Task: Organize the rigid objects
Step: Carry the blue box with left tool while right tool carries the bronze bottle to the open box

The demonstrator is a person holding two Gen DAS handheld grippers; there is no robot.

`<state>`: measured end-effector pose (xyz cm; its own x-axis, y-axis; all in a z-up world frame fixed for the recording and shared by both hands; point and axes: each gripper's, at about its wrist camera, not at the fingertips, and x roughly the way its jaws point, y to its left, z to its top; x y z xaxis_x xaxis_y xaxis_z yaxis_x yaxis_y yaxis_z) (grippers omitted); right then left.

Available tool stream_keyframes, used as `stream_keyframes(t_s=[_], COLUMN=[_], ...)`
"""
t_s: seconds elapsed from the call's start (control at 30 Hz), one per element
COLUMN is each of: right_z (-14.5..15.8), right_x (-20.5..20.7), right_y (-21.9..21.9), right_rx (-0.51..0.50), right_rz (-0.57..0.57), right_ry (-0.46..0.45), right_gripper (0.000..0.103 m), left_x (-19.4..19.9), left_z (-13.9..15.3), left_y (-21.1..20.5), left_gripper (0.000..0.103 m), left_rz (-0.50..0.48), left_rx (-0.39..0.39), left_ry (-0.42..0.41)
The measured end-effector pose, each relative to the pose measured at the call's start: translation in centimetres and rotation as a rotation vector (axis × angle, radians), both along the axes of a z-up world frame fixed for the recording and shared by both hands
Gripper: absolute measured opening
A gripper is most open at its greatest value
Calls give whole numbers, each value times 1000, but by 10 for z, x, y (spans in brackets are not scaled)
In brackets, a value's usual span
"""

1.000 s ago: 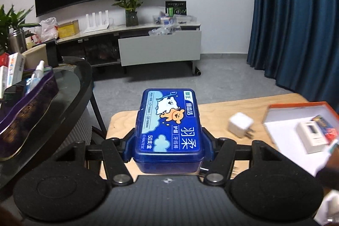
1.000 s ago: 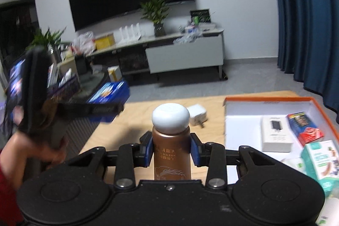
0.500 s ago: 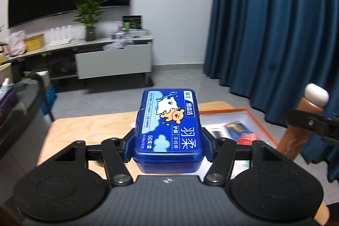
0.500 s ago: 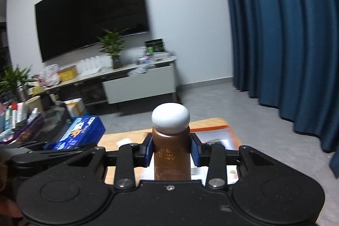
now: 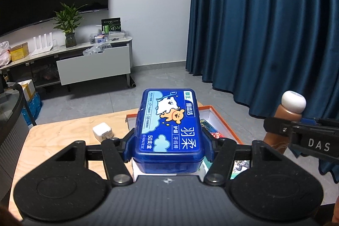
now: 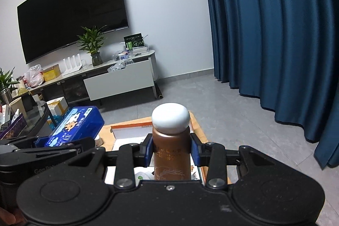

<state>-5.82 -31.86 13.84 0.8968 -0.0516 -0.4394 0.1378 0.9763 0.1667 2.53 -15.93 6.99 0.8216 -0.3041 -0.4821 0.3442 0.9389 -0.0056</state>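
wooden table (image 5: 63,137) — white charger (image 5: 102,131), orange-rimmed box (image 5: 224,124)

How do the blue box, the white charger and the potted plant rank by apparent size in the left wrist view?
1. Blue box, by far the largest, but it sits nearest the camera.
2. Potted plant.
3. White charger, though the plant stands much farther away.

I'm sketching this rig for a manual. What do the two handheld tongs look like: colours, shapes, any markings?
Both tongs are matte black. The left tongs have a broad grainy body with two round discs, silver pivot bolts, angular linkage arms and blue pads on the fingers. The right tongs are built the same; seen from the side in the left wrist view, they carry white "DAS" lettering. No cables or sleeves are visible.
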Motion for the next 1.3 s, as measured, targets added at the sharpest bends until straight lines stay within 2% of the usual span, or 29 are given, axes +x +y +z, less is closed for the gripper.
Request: stream_keyframes(t_s=[0.7, 1.3], right_z=[4, 5], right_x=[7, 13], right_y=[4, 9], right_rx=[-40, -59], right_rz=[42, 52], right_ry=[19, 30], right_gripper=[44, 44], left_x=[-13, -9], left_z=[2, -2], left_y=[-8, -7], left_gripper=[62, 62], left_rz=[72, 76], left_rx=[-23, -44], left_ry=[-3, 11])
